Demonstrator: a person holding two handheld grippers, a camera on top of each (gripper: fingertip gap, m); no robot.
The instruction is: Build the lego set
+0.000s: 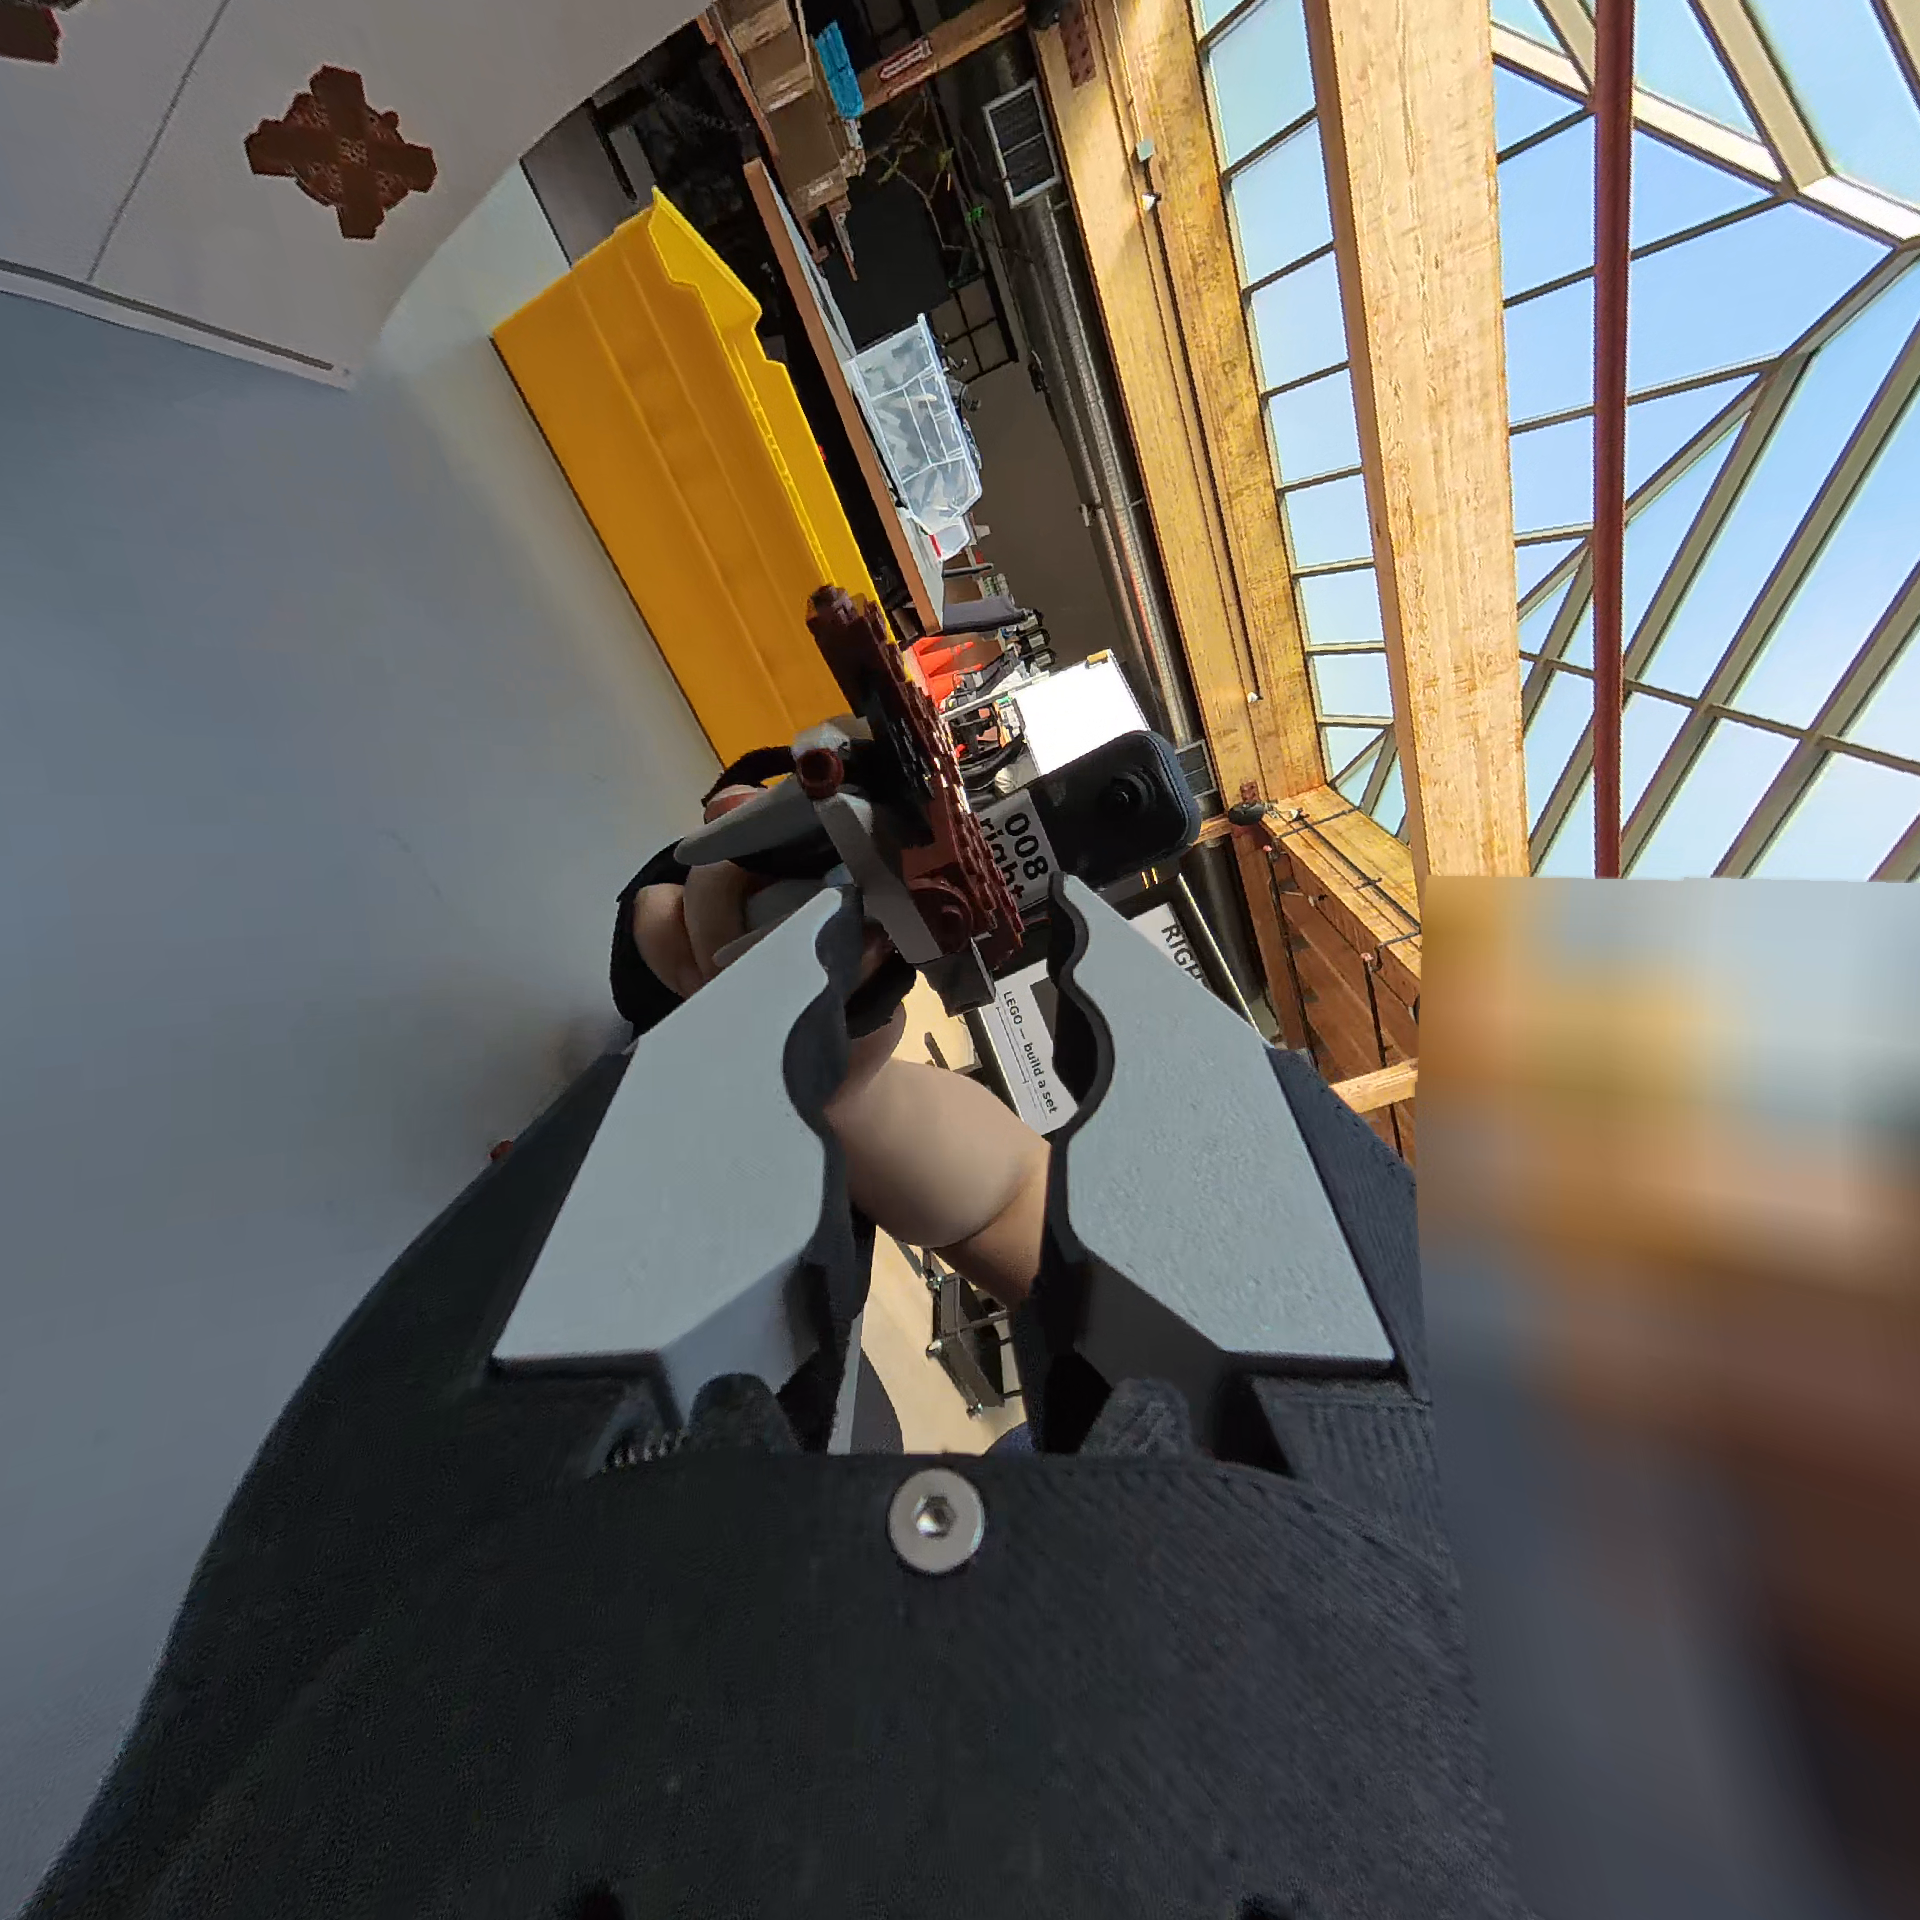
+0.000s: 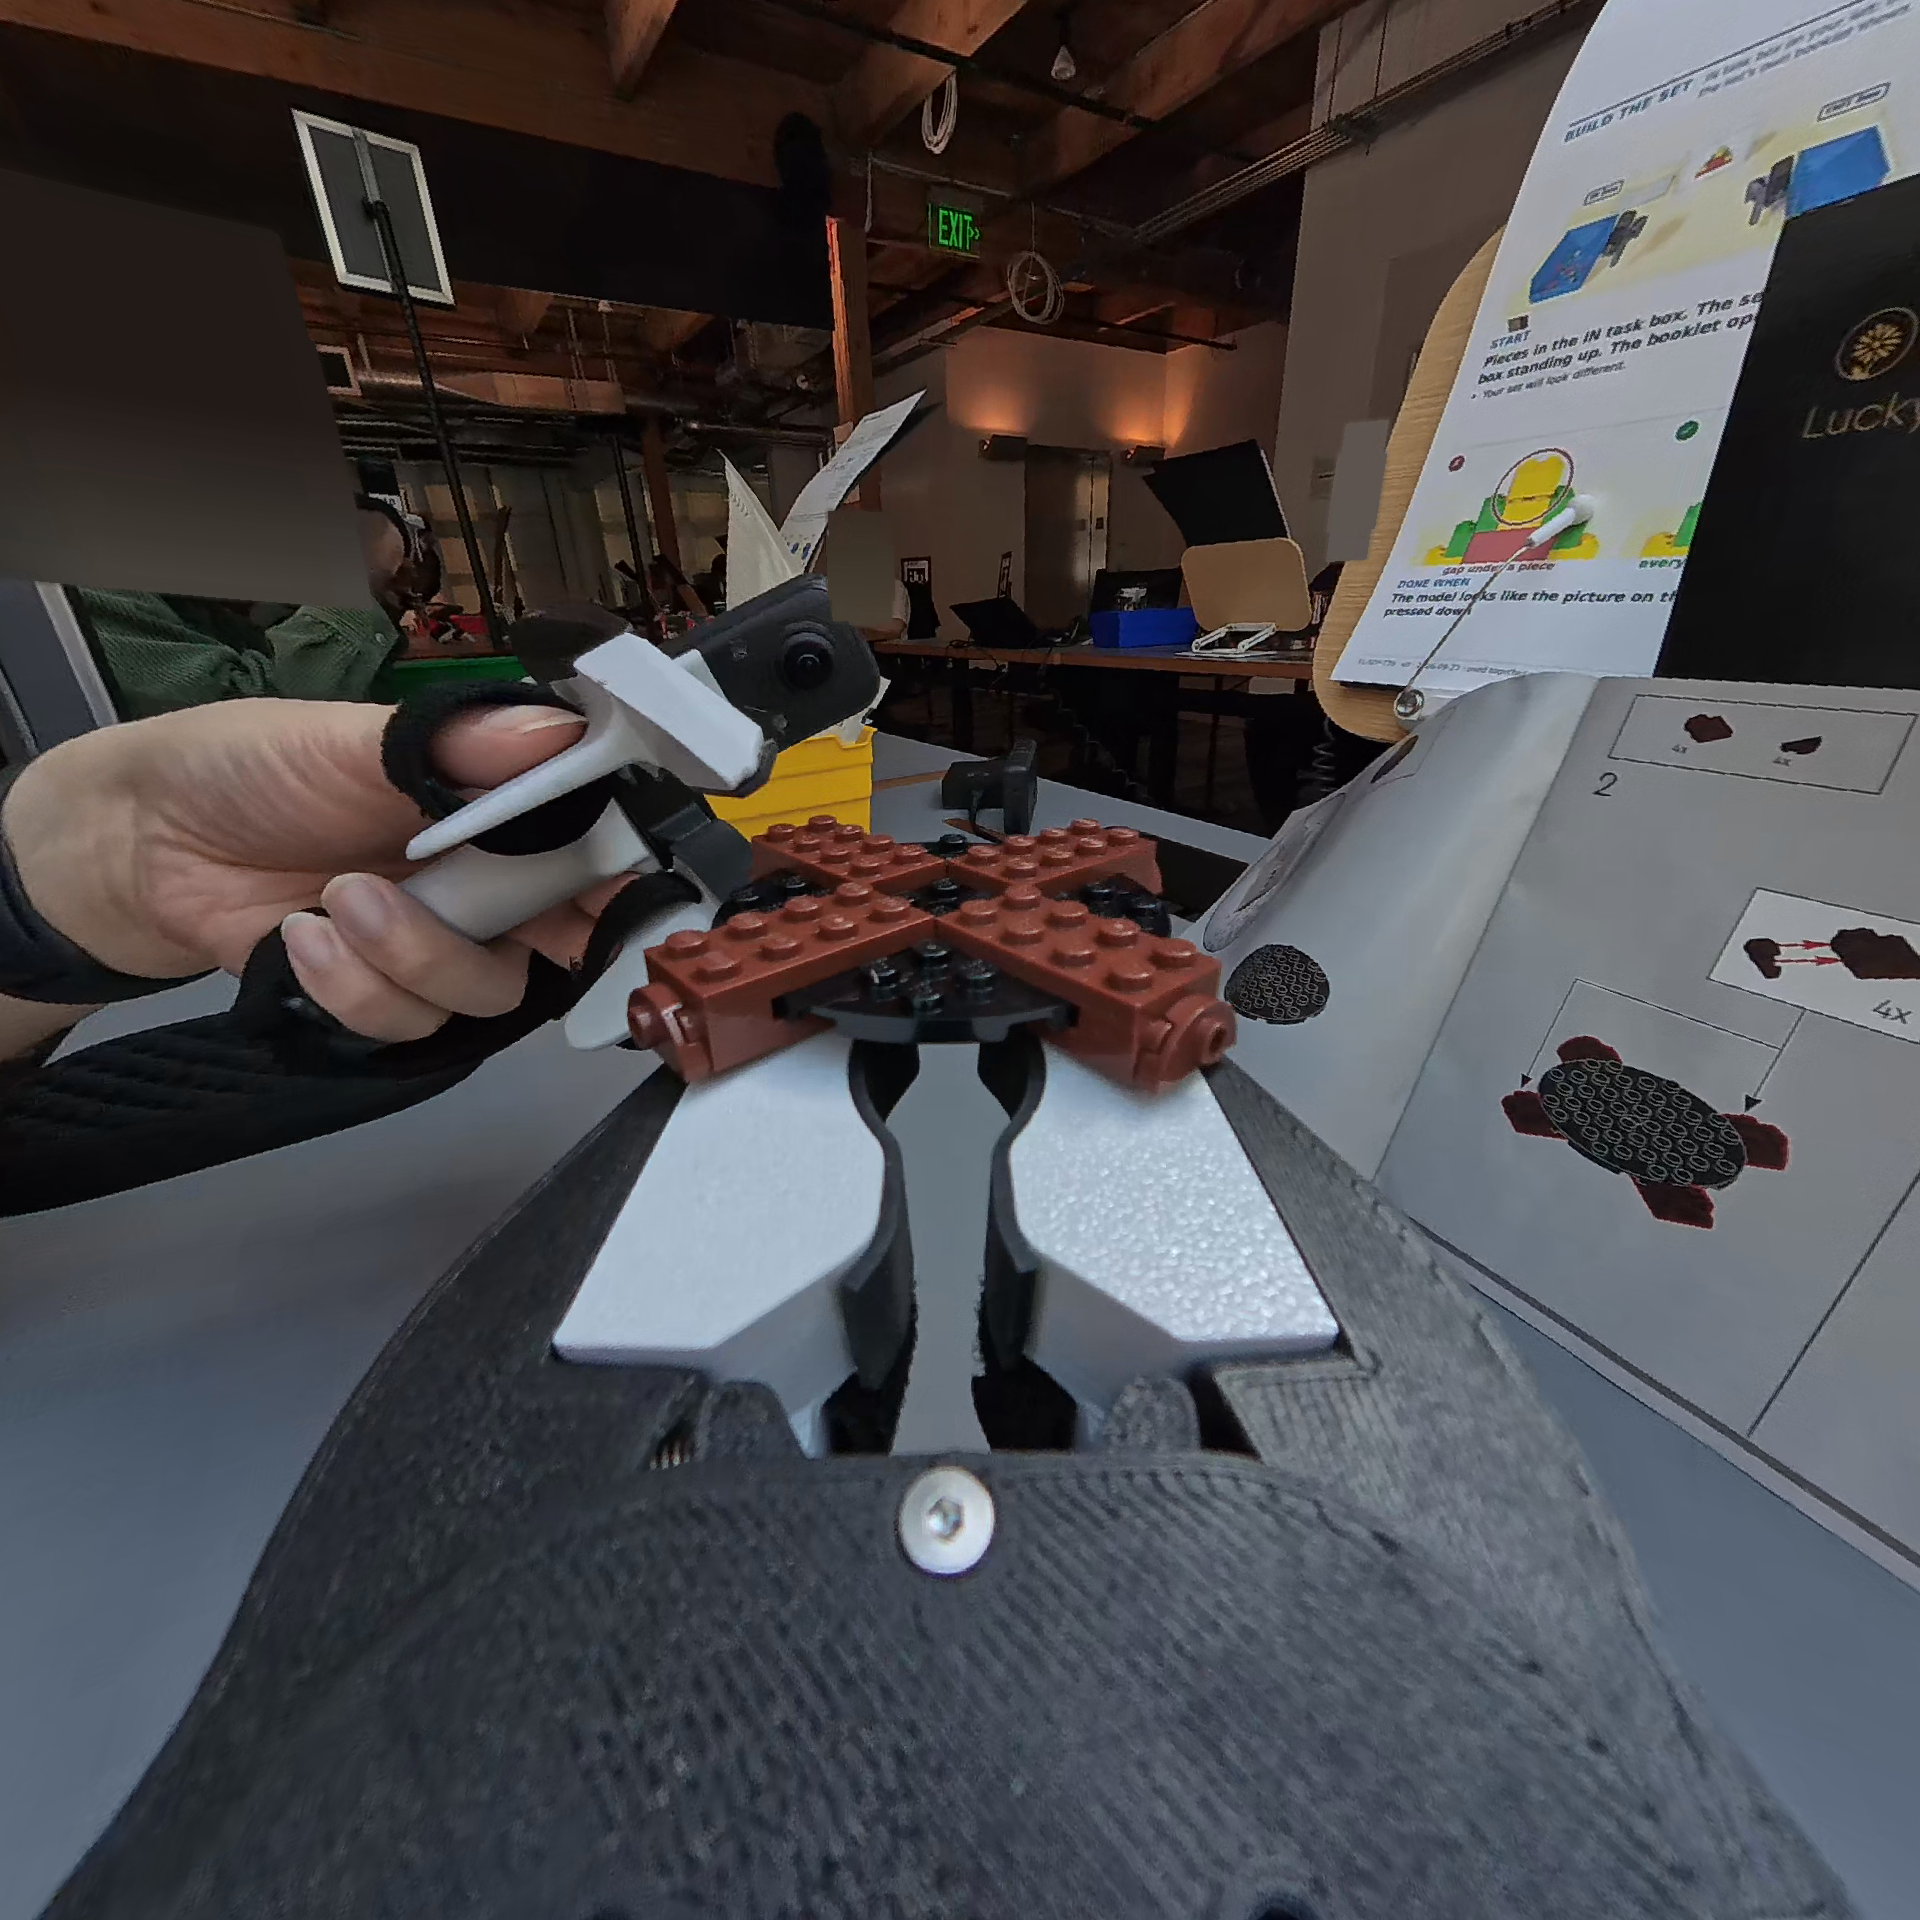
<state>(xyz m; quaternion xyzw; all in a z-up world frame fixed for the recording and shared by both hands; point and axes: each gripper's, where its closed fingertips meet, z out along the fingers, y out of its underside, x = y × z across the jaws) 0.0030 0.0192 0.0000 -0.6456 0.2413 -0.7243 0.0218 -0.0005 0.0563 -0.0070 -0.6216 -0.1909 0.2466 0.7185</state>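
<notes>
Timber beams and a skylight fill my left wrist view from 12 to 3 o'clock, above a pale grey table [image 1: 260, 727] with a yellow bin [image 1: 665, 457] at 11 o'clock.

My right gripper [image 2: 945, 1049] has its jaws pinched on the near edge of the lego assembly [image 2: 935, 935], a black round plate carrying four reddish-brown bricks laid as a cross, held above the table. My left gripper [image 1: 951, 925] has its jaws spread, its fingertips touching that assembly [image 1: 904, 790], which sits edge-on at 12 o'clock; a person's hand [image 2: 208, 842] works it from 9 o'clock in the right view.

An open instruction booklet [image 2: 1621, 1039] leans at 3 o'clock, beside the assembly. A printed task sheet [image 2: 1600, 395] on a wooden stand and a black box [image 2: 1808, 457] with gold lettering stand at 2 o'clock; I leave their wording unread. A green lit sign [image 2: 954, 229] hangs at 12.
</notes>
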